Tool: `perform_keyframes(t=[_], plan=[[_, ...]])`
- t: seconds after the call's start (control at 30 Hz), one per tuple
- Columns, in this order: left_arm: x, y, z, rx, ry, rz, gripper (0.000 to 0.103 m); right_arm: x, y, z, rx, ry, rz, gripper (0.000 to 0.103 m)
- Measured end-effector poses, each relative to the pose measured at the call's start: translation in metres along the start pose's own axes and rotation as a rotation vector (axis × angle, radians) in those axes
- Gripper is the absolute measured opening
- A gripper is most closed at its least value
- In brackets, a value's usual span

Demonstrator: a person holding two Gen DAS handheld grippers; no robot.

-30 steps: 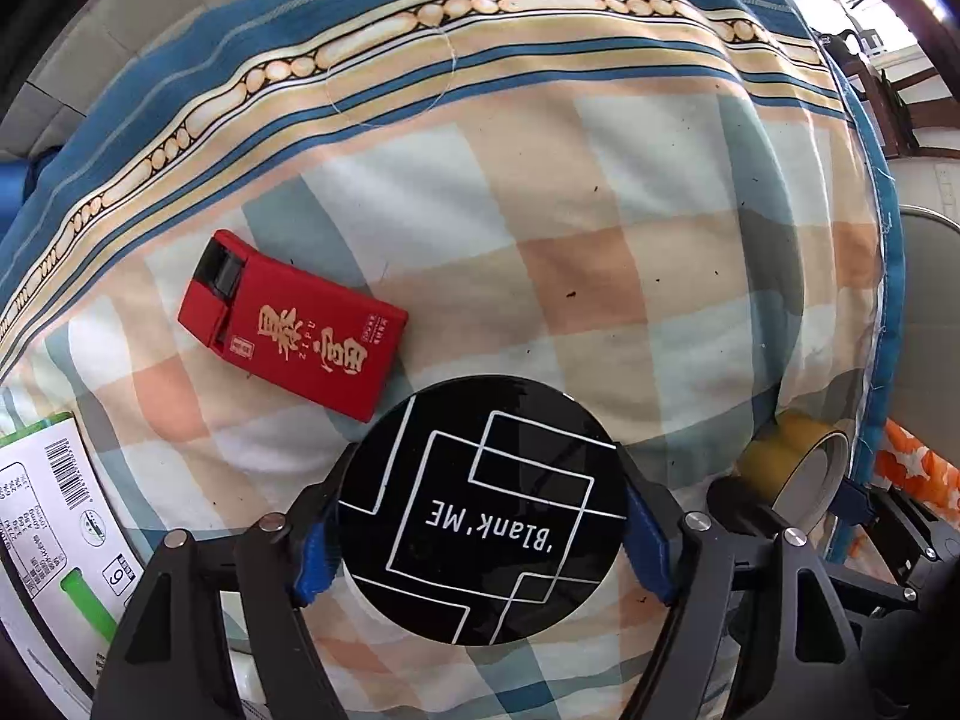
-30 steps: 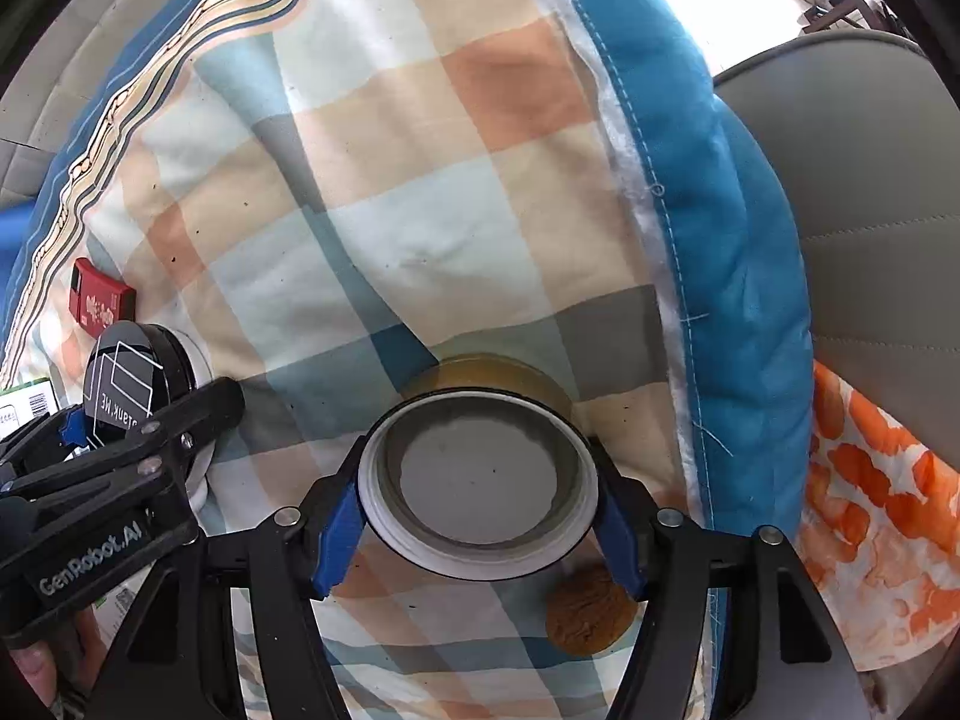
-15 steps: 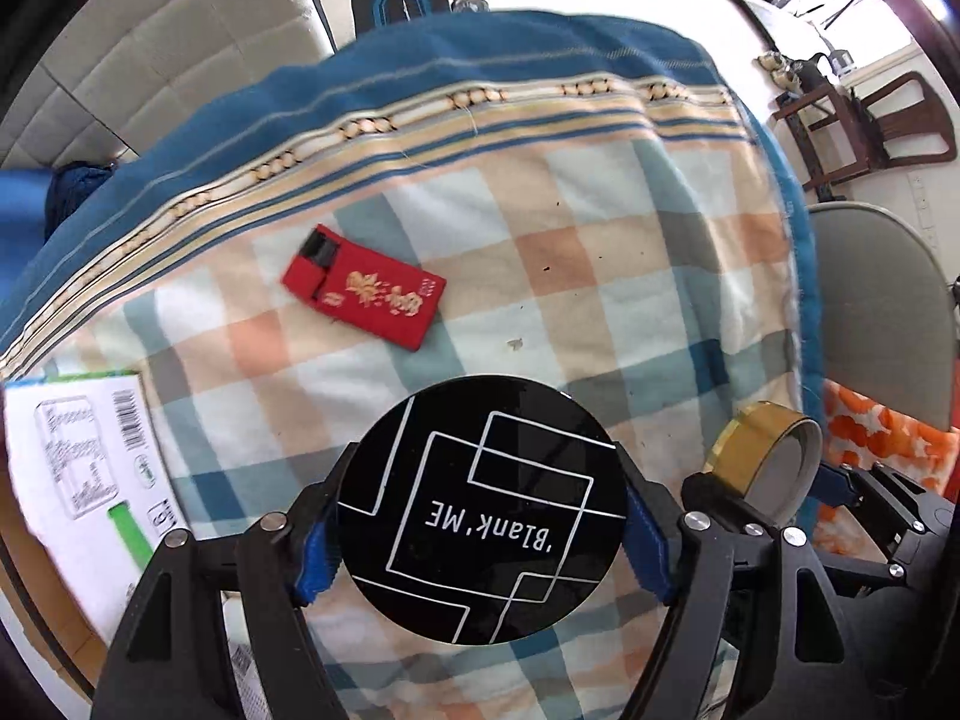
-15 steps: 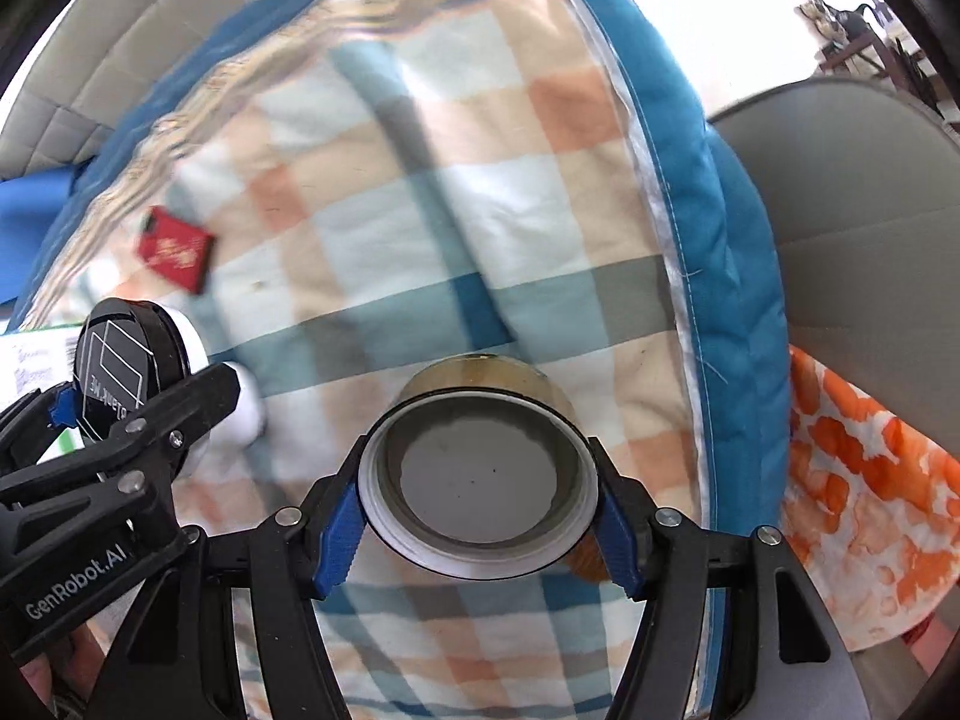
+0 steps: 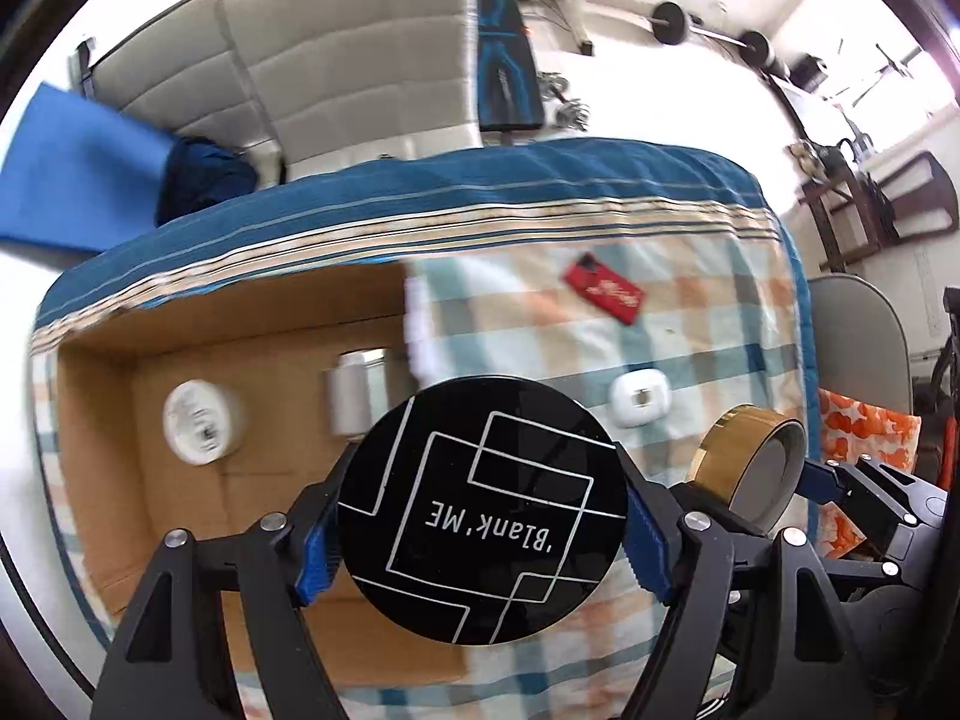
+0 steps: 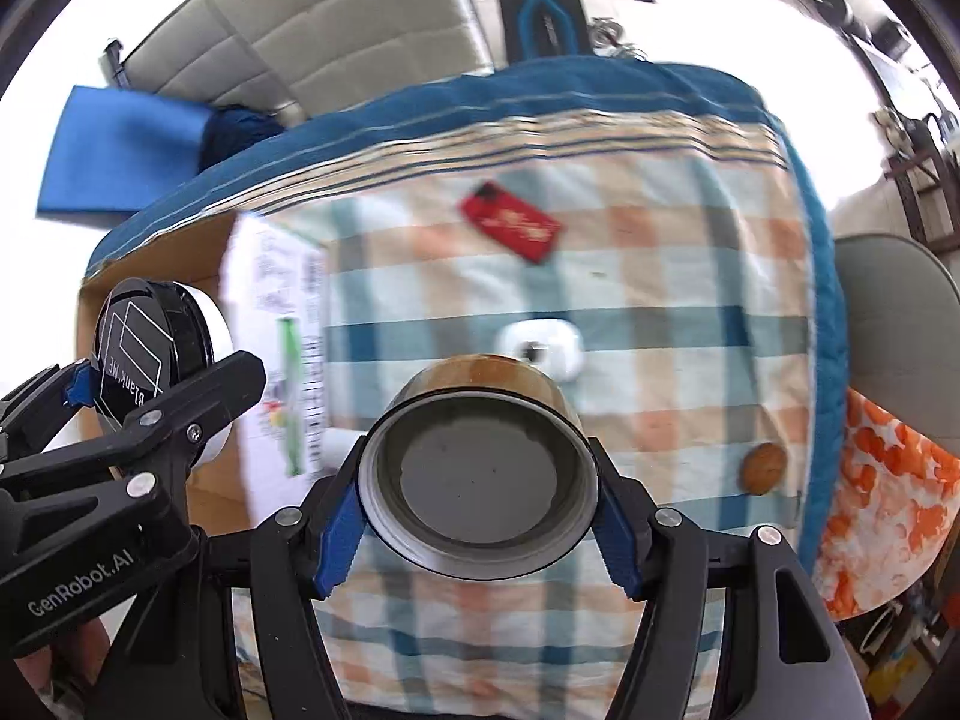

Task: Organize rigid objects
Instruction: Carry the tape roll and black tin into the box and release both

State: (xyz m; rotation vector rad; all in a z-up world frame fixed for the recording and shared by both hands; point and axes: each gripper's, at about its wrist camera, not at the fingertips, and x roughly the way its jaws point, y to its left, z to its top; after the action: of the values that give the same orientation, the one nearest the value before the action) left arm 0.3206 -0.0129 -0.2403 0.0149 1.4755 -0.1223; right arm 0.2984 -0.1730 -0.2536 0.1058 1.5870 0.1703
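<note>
My left gripper [image 5: 483, 540] is shut on a round jar with a black lid [image 5: 483, 510] printed "Blank'ME", held high above the bed. Below and left of it lies an open cardboard box [image 5: 180, 540] holding a white round tub [image 5: 201, 429] and a silver can [image 5: 354, 399]. My right gripper [image 6: 480, 540] is shut on a roll of brown tape [image 6: 480, 474], looking through its core. The tape roll [image 5: 750, 468] also shows at the right of the left wrist view. The jar [image 6: 150, 336] appears at the left of the right wrist view.
On the checked blanket [image 5: 720, 360] lie a red box [image 5: 606, 294], a white case [image 5: 639, 399] and a brown nut-like lump [image 6: 762, 467]. The box flap [image 6: 276, 348] carries a white label. A pale sofa [image 5: 336, 60], a grey chair [image 6: 888, 324] and orange-patterned cloth [image 6: 882, 516] surround the bed.
Both grippers have risen well above the blanket with the jar and the tape still gripped, shifting left. The cardboard box and its contents have come into view.
</note>
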Motion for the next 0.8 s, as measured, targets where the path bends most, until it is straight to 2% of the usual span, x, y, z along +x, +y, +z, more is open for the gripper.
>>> perform_keyframes(t=[0.23, 0.43, 0.63, 0.8], plan=[[-0.027, 0.094, -0.033, -0.083, -0.019, 0.028, 0.075, 0.023, 0.114, -0.014, -0.079, 0.002, 0.027, 0.068], [-0.028, 0.154, -0.056, -0.143, -0.014, 0.025, 0.075, 0.04, 0.182, -0.025, -0.123, 0.022, 0.029, 0.068], [-0.016, 0.191, -0.067, -0.174, 0.003, -0.003, 0.075, 0.067, 0.217, -0.027, -0.141, 0.048, 0.027, 0.068], [0.013, 0.209, -0.072, -0.182, 0.062, -0.024, 0.075, 0.106, 0.228, -0.028, -0.133, 0.105, 0.031, 0.068]])
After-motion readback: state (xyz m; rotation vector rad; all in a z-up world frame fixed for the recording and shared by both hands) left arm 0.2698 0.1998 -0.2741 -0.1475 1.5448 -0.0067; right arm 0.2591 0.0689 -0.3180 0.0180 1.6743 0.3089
